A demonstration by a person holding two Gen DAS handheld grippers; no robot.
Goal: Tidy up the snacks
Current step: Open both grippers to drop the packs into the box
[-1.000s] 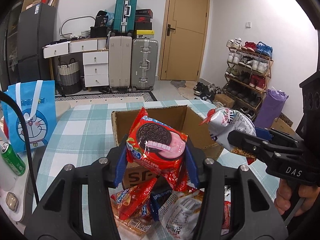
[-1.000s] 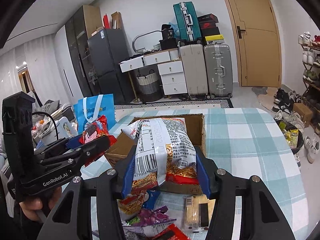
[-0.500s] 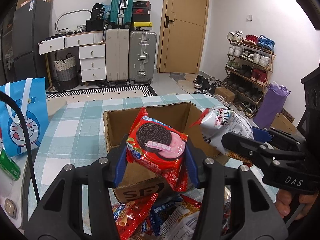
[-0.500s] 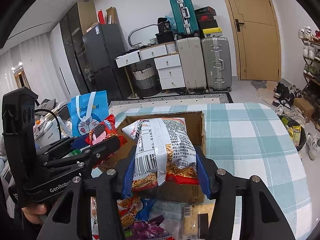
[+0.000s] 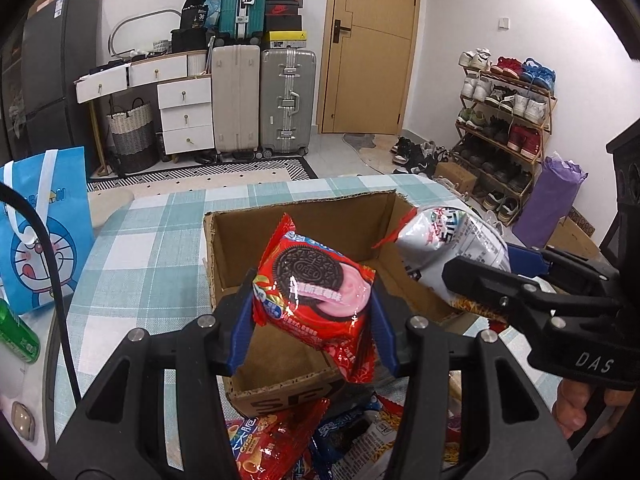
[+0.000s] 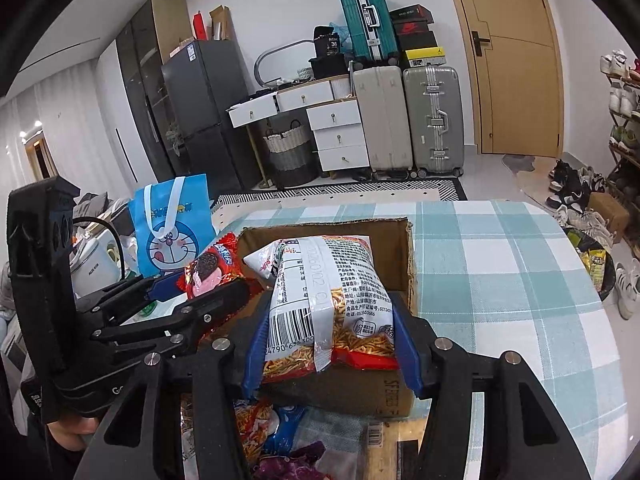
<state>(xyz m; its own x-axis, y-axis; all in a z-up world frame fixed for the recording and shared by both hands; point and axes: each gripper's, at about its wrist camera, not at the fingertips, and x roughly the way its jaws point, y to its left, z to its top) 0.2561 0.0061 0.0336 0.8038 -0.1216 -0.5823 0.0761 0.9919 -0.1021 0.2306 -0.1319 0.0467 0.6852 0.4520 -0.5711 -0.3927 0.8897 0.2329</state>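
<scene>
Both units have advanced over the cardboard box, left gripper clamping the Oreo pack and right gripper clamping the snack-stick bag, ready for release.

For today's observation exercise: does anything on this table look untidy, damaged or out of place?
Yes. The cardboard box has a ragged, torn top edge. Loose snack packets lie heaped against its near side instead of inside it. Nothing looks spilled.
</scene>
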